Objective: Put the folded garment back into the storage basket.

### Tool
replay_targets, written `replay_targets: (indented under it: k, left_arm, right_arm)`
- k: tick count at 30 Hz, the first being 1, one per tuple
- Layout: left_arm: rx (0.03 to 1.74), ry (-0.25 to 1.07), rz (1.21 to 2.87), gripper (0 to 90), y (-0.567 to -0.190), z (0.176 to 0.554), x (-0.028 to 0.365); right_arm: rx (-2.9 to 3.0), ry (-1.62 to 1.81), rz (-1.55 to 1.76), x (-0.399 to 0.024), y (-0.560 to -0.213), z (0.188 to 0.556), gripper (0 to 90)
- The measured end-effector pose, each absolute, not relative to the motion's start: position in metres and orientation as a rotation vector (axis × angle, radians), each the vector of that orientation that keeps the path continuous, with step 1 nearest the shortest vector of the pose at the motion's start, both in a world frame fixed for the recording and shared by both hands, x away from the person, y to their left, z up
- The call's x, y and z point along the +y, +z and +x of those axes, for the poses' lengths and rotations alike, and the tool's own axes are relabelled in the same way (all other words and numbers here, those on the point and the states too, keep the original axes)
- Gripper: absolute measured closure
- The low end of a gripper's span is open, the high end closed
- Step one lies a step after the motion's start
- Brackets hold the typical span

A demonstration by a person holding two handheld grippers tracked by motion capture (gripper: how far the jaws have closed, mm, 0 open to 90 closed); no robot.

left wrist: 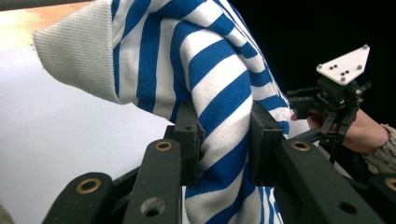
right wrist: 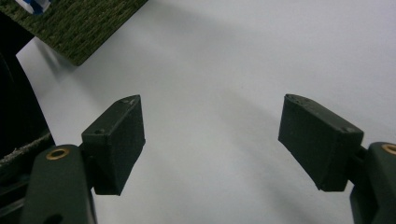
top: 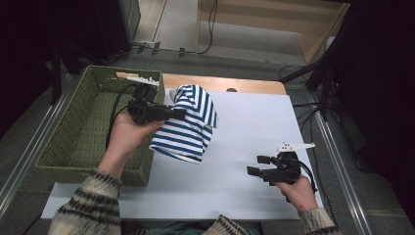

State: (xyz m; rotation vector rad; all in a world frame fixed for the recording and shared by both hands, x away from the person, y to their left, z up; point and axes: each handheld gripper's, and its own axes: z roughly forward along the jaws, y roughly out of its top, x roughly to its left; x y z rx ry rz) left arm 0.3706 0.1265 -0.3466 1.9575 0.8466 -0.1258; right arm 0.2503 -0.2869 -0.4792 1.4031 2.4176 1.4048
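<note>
A blue and white striped garment [top: 188, 125] hangs above the white sheet [top: 254, 127], bunched and lifted off the table beside the basket. My left gripper [top: 182, 113] is shut on a fold of it; in the left gripper view the striped cloth [left wrist: 219, 116] is pinched between the two black pads [left wrist: 187, 135], with a pale ribbed hem [left wrist: 77, 56] at the upper left. My right gripper [top: 255, 165] rests low over the sheet at the front right, open, with nothing between its fingers [right wrist: 116, 142]. It also appears in the left gripper view as the right gripper [left wrist: 336, 102] with its grey plate.
A green woven basket [top: 73, 127] stands at the table's left edge, its corner [right wrist: 79, 28] seen in the right gripper view. A bare wooden strip [top: 225, 83] runs along the far side of the sheet. Cables and dark stands surround the table.
</note>
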Motion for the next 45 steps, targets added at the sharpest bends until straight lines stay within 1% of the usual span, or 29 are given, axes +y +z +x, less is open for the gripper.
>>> replay_targets:
  k: [5, 8, 11, 25, 31, 45]
  left_arm:
    - [0.869, -0.127, 1.941, 70.5, -0.344, 0.375, 0.136]
    - [0.879, -0.102, 1.958, 70.6, -0.341, 0.376, 0.140]
    - [0.877, -0.124, 1.943, 70.5, -0.340, 0.378, 0.145]
    - [0.909, -0.148, 1.900, 70.5, -0.338, 0.393, 0.169]
    - [0.939, -0.137, 1.865, 70.5, -0.338, 0.396, 0.186]
    - [0.974, -0.088, 1.839, 70.5, -0.332, 0.399, 0.218]
  right_arm:
    - [2.414, 1.406, 1.414, -0.287, -0.479, 0.249, 20.7]
    - [2.415, 1.405, 1.408, -0.288, -0.479, 0.248, 20.7]
    - [2.412, 1.417, 1.419, -0.289, -0.479, 0.247, 20.7]
    - [2.408, 1.409, 1.429, -0.290, -0.480, 0.241, 20.7]
    - [2.406, 1.409, 1.425, -0.290, -0.480, 0.240, 20.7]
    - [2.409, 1.409, 1.425, -0.291, -0.480, 0.239, 20.9]
